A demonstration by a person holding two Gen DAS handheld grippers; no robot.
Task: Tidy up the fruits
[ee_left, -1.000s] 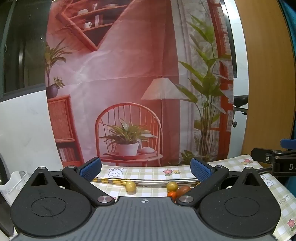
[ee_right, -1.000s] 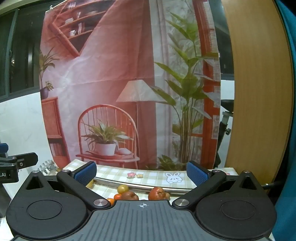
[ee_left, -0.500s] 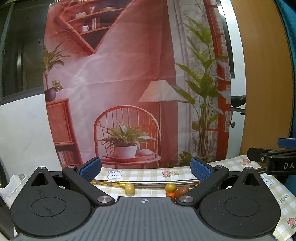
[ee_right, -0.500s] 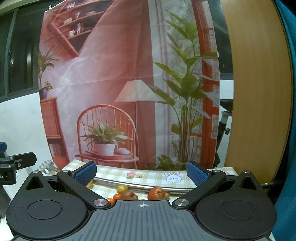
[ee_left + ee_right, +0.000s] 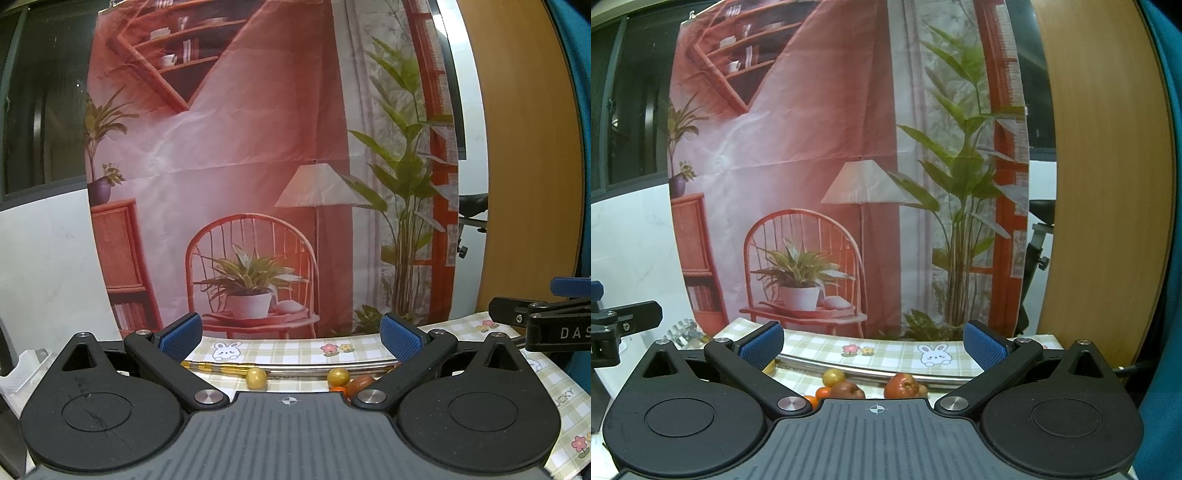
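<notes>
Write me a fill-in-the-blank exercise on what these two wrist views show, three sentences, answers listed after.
1. Both the left tool and the right tool have their jaws ____.
2. The pads on the tool fingers are coloured ____.
3. On the checked tablecloth, the animal printed beside the flowers is a ____.

Missing words: open; blue; rabbit

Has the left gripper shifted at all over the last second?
Yes, slightly. In the left wrist view the printed chair on the backdrop has slid left in frame, so the open left gripper has turned a little rightward.
</notes>
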